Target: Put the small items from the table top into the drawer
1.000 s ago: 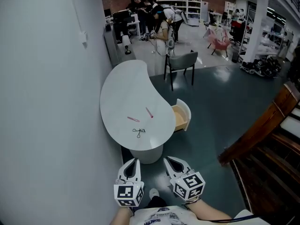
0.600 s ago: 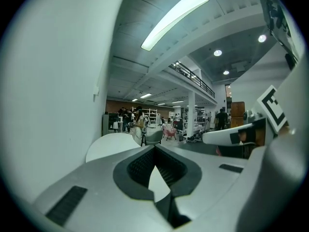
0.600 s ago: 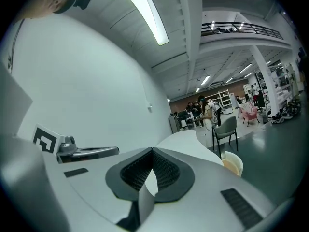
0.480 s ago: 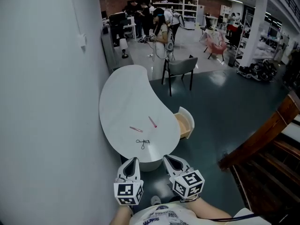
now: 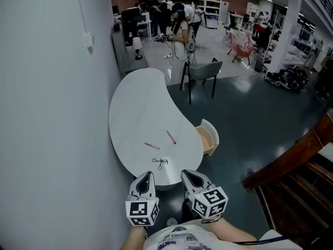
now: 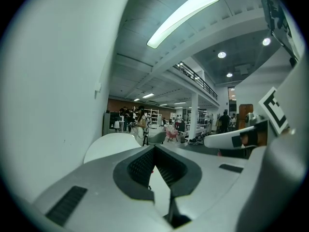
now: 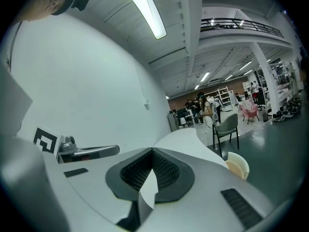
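A pink stick [image 5: 171,137], a second pink stick [image 5: 152,146] and a small dark wire item [image 5: 160,162] lie on the white bench [image 5: 138,103]. At its right edge the drawer [image 5: 208,138] stands open, tan inside showing. The left gripper [image 5: 145,177] and right gripper [image 5: 190,177] hover just short of the bench, jaws pressed together, empty

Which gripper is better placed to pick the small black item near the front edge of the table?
Left, probably. The black item lies almost straight ahead of the left gripper; the right gripper sits further aside, nearer the open drawer. Both are shut and empty.
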{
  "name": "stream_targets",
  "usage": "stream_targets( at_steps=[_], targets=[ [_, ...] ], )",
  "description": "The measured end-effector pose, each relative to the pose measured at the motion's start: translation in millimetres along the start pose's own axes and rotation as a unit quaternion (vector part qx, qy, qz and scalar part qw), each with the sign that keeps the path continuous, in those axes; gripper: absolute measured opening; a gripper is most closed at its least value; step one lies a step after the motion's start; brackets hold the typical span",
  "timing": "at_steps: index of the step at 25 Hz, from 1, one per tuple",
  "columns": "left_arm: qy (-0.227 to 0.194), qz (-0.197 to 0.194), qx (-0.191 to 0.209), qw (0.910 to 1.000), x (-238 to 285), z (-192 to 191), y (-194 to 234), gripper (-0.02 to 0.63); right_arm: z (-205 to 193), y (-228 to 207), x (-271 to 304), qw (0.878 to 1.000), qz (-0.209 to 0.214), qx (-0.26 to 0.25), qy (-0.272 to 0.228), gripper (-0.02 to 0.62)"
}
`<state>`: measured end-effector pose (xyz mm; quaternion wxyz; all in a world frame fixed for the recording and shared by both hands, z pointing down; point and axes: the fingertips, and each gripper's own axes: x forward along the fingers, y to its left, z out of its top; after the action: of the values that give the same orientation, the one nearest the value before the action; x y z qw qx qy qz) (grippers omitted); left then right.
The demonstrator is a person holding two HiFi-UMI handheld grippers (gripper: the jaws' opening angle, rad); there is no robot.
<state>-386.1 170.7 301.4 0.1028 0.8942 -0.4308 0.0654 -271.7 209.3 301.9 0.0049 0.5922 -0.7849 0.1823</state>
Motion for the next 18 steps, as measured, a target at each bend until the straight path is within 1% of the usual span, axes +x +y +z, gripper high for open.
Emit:
stream_targets(
  at_steps=[7, 14, 18],
  targets=[
    [0.003, 0.021, -0.004, 0.9998, 46.9, 5.8, 18.9, 0.020, 12.2, -26.3, 48.1, 1.000, 0.026, 0.010, 0.008, 0.020],
    [0.017, 0.040, -0.007, 0.9990, 114.4, 10.4, 28.1, 0.020, 25.6, -78.1, 102.5, 0.998, 0.046, 0.017, 0.029, 0.020],
    [0.021, 0.057, -0.010, 0.9981, 149.5, 13.6, 36.7, 0.020, 31.9, -106.5, 132.5, 0.997, 0.057, 0.020, 0.040, 0.020]
  ],
)
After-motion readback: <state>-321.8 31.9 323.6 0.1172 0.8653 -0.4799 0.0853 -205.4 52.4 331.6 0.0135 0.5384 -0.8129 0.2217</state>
